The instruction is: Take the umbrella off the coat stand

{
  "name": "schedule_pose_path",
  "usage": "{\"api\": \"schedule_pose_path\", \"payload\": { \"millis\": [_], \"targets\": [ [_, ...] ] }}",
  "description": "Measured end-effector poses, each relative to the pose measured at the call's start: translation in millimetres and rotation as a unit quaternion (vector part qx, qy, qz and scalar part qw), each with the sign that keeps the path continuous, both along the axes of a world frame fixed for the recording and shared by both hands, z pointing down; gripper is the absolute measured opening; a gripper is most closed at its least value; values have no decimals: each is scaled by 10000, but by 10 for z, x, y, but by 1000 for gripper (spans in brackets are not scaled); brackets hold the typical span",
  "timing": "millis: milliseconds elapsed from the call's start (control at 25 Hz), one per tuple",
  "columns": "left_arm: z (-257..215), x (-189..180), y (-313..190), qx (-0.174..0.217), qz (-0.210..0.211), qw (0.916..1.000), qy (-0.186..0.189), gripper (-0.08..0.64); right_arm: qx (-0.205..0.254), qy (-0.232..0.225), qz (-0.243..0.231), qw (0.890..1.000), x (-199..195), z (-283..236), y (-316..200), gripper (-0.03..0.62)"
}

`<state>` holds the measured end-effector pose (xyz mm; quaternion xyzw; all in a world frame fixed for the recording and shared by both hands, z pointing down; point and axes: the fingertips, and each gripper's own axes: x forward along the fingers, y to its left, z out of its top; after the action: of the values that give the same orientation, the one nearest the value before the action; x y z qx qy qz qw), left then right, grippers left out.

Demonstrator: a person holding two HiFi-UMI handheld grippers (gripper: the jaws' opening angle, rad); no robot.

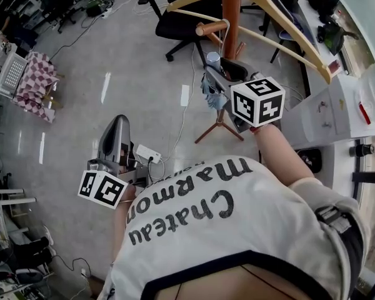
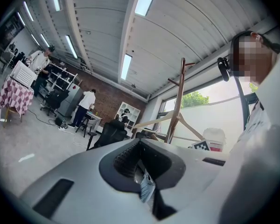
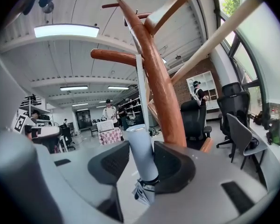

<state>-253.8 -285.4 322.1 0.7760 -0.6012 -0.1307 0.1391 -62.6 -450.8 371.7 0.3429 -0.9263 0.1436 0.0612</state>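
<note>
The umbrella hangs by a thin cord from a peg of the wooden coat stand. Its pale grey handle stands upright between the jaws of my right gripper, and both pads lie against it. In the head view the right gripper sits at the stand's pole, with the handle's top showing above it and the folded blue canopy hanging below. My left gripper is held low and to the left, far from the stand. Seen from its own camera, the left gripper has its tips together and holds nothing.
A wooden clothes hanger hangs on the stand above my right hand. The stand's feet spread on the grey floor. A black office chair stands behind it, a white cabinet to the right. A power strip lies near the left gripper.
</note>
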Motion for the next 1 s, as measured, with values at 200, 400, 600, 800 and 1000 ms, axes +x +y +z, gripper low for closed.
{"api": "schedule_pose_path", "payload": {
  "millis": [200, 400, 600, 800, 1000],
  "targets": [
    [-15, 8, -1, 39, -6, 10000, -4, 25, 58, 19, 64, 10000, 3, 9, -20, 172],
    [-37, -26, 12, 102, -65, 9999, 4, 25, 132, 165, 50, 9998, -11, 10, -10, 166],
    [-37, -39, 1, 106, -57, 9999, 43, 25, 243, 331, 132, 9991, -29, -6, 4, 160],
    [-52, -66, -2, 130, -73, 9999, 70, 25, 283, 323, 184, 9989, -19, -30, 50, 153],
    [-39, -34, 12, 136, -78, 9998, 101, 25, 164, 199, 103, 9996, 12, -58, 122, 152]
  ]
}}
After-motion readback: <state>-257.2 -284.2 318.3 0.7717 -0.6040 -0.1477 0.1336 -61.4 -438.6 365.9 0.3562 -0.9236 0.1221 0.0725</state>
